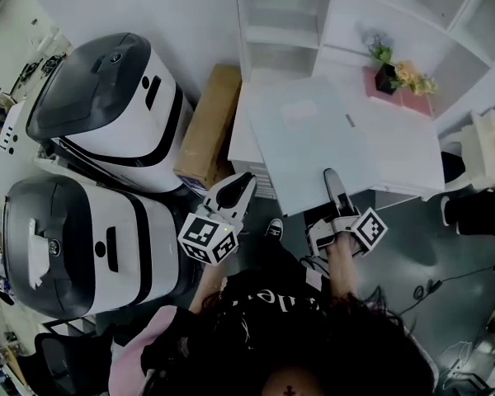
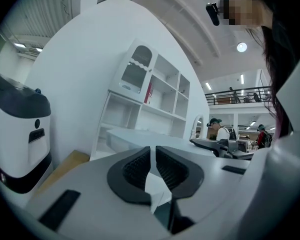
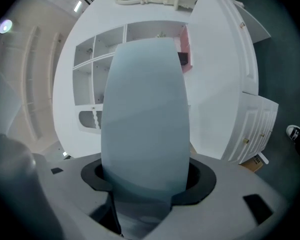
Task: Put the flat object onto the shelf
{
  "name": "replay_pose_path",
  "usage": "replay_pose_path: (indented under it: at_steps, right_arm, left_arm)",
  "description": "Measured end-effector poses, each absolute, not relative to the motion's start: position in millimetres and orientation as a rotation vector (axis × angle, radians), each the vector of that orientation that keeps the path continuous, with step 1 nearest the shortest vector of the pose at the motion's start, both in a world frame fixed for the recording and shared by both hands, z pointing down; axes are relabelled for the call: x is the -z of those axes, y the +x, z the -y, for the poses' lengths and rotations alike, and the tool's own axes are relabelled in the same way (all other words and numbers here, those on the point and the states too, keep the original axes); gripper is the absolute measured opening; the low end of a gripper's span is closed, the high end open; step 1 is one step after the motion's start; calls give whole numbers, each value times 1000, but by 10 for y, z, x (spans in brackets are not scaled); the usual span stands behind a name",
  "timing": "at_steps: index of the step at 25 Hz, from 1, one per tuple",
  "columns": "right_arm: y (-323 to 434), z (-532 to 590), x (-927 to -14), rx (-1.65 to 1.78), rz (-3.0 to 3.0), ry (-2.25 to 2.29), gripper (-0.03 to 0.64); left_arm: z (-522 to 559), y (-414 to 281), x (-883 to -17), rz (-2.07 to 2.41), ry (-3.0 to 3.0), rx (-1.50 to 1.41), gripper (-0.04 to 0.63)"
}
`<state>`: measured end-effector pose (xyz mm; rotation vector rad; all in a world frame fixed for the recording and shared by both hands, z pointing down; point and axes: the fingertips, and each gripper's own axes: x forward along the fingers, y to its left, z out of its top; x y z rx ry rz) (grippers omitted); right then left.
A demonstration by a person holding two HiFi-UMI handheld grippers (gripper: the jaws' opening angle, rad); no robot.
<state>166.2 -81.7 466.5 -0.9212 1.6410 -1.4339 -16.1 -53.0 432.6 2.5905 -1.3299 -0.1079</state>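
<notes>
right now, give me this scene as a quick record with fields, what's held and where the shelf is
flat object: pale grey-blue, held level above the white desk top
right hand-held gripper: clamped on the flat object's near edge
left hand-held gripper: jaws together, beside the flat object's near-left edge; contact unclear
shelf: white cubbies, just beyond the flat object
potted plant: on the desk top, right of the flat object
cardboard box: on the floor, left of the shelf

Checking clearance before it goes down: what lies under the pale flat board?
A white cabinet top shows past the edges of the pale blue-grey flat board; the part directly beneath is covered.
</notes>
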Motion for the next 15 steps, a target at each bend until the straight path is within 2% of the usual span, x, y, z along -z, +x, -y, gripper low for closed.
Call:
replay_pose_path:
  at_steps: [15]
  right_arm:
    - [1468, 2728, -4445, 1473, -1658, -806, 317]
  left_arm:
    - [2248, -110, -4124, 1348, 2591, 53, 44]
